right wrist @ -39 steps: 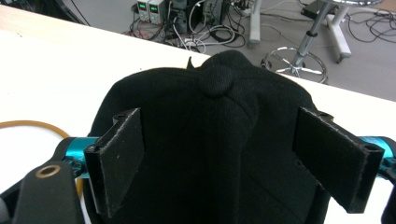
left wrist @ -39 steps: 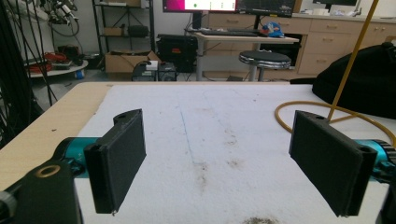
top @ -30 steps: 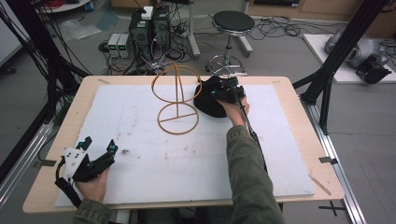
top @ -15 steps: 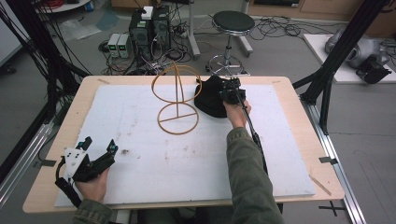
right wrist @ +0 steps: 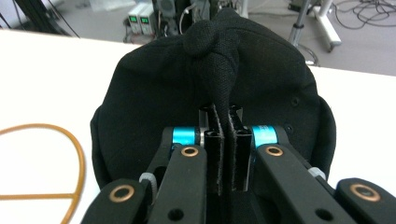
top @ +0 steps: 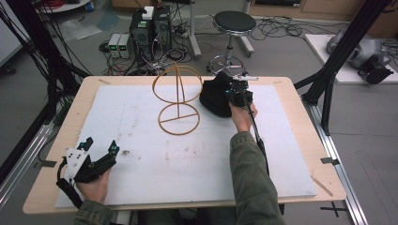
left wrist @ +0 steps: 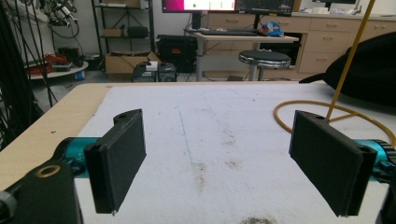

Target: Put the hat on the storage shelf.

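A black cap (top: pixel 215 97) lies on the white mat at the far middle of the table, just right of a yellow wire stand (top: pixel 177 99) made of two rings on a post. My right gripper (top: pixel 233 93) sits on the cap, and its jaws have just been closing. In the right gripper view the right gripper (right wrist: pixel 225 122) is shut on a pinched fold of the black cap (right wrist: pixel 154 88). My left gripper (top: pixel 101 146) rests near the front left corner, open. In the left gripper view the left gripper (left wrist: pixel 217 158) holds nothing, with the wire stand (left wrist: pixel 337 93) and cap (left wrist: pixel 369 70) beyond.
The white mat (top: pixel 141 159) covers most of the wooden table (top: pixel 51 154). Black frame posts stand at both sides. A stool (top: pixel 233 23), computer boxes (top: pixel 150 26) and loose cables lie on the floor behind the far edge.
The right gripper's jaws have closed on the cap's cloth. Its hand shifted only slightly; the left hand stayed where it was.
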`<state>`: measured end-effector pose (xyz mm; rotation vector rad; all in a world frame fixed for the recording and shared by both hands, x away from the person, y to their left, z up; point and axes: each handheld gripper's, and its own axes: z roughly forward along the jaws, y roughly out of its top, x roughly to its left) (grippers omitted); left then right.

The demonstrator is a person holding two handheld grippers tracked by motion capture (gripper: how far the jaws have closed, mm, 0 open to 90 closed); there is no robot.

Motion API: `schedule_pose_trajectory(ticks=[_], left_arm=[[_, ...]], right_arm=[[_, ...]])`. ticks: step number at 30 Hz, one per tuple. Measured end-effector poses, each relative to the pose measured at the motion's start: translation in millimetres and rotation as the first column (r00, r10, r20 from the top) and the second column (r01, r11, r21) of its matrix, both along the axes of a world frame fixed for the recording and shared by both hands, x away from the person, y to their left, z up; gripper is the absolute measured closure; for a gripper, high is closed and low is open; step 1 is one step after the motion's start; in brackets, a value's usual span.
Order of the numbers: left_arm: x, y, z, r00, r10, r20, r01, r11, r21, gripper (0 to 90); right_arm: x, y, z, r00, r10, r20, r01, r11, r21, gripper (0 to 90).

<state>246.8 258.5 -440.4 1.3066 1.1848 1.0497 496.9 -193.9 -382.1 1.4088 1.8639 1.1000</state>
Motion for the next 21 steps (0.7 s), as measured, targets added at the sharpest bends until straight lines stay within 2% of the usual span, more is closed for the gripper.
schedule_pose_trajectory(ticks=[3, 8, 11, 14, 16, 18, 19, 20, 21], left_arm=[[0.3, -0.8, 0.0, 1.0, -0.001, -0.001, 0.001, 1.0, 0.005, 18.8], [0.4, -1.5, 0.2, 1.0, 0.0, 0.003, 0.0, 1.0, 0.002, 18.8], [0.4, -2.4, 0.1, 1.0, 0.0, 0.003, 0.0, 1.0, 0.0, 18.8], [0.5, -2.8, 0.2, 1.0, -0.002, 0.001, 0.002, 1.0, 0.003, 18.8], [0.6, -2.8, 0.2, 1.0, -0.003, -0.002, 0.004, 1.0, 0.005, 18.8], [0.5, -2.9, 0.4, 1.0, -0.003, -0.001, 0.003, 1.0, 0.005, 18.8], [0.6, -3.2, 0.4, 1.0, -0.002, 0.001, 0.002, 1.0, 0.002, 18.8], [0.5, -3.3, 0.5, 1.0, -0.003, 0.0, 0.003, 1.0, 0.003, 18.8], [0.6, -3.5, 0.5, 1.0, -0.004, 0.001, 0.004, 1.0, 0.003, 18.8]], right_arm=[[-4.6, -2.5, 8.7, 0.9991, 0.013, 0.04, -0.013, 0.9999, 0.01, 87.9], [-12.2, -10.0, 21.2, 0.9969, 0.02, 0.076, -0.023, 0.9991, 0.034, 87.9], [-17.2, -15.1, 29.8, 0.9933, 0.01, 0.115, -0.018, 0.9976, 0.067, 87.9], [-23.2, -19.4, 39.6, 0.9859, 0.003, 0.168, -0.019, 0.995, 0.098, 87.9], [-29.3, -23.5, 49.2, 0.976, -0.003, 0.218, -0.025, 0.9919, 0.125, 87.9], [-31.1, -24.3, 51.6, 0.9739, -0.006, 0.227, -0.025, 0.9908, 0.133, 87.9], [-35.4, -26.9, 58.5, 0.9664, -0.009, 0.257, -0.028, 0.9901, 0.137, 87.9], [-35.4, -26.9, 58.5, 0.9664, -0.009, 0.257, -0.028, 0.9901, 0.137, 87.9], [-37.3, -27.9, 61.6, 0.9626, -0.01, 0.271, -0.028, 0.9901, 0.138, 87.9]])
